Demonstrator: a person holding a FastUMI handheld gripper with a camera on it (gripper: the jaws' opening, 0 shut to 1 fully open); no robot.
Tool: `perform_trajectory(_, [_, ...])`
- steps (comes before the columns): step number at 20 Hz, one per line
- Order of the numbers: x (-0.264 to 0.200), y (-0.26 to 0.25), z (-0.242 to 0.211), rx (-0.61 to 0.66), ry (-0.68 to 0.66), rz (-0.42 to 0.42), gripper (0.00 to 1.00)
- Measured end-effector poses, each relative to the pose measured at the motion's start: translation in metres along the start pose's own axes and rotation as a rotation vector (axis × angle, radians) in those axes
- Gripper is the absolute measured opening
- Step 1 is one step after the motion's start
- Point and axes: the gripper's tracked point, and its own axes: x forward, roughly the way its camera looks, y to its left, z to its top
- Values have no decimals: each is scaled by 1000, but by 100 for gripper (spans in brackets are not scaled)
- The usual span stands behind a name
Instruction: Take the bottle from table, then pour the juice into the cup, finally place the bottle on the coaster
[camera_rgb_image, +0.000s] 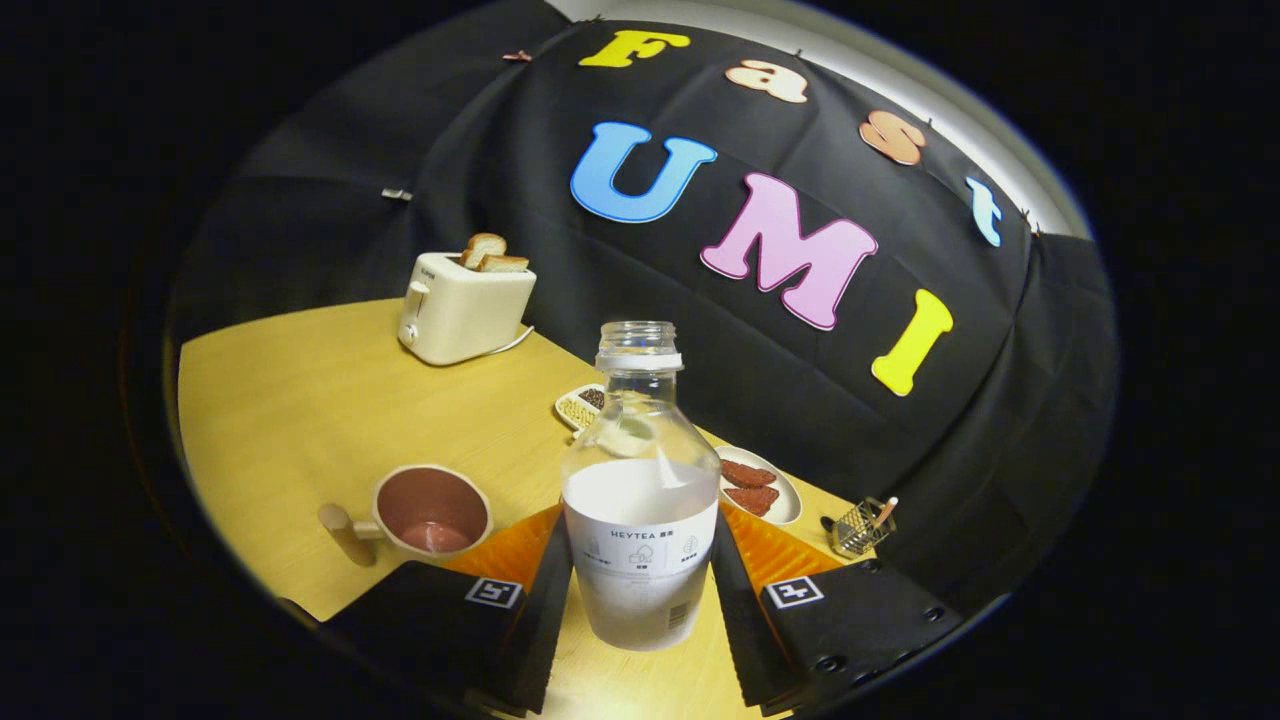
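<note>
Gripper (640, 585) clamped on bottle (640, 520), both fingers pressing sides. Bottle upright, uncapped, mouth up. Cup (430, 512) left of bottle, near, opening up. Pour needs leftward tilt.

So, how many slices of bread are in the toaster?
2. Both stand side by side in the slots of the toaster at the table's far side: one slice behind, the other slice nearer. More may be hidden inside.

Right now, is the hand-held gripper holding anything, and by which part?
Yes: the hand-held gripper is shut on the bottle, fingers pressing its labelled lower body.
</note>
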Motion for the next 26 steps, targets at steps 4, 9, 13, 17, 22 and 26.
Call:
perform_trajectory(4, [0, -14, 29, 180, -85, 7, 73])
perform_trajectory(9, [12, -43, 72, 273, -248, -33, 73])
perform_trajectory(13, [41, -56, 87, 284, -323, -54, 73])
perform_trajectory(17, [84, -46, 75, 326, -324, 1, 73])
perform_trajectory(22, [132, -29, 40, 366, -290, 26, 74])
perform_trajectory(26, [158, -12, 10, 368, -241, 36, 73])
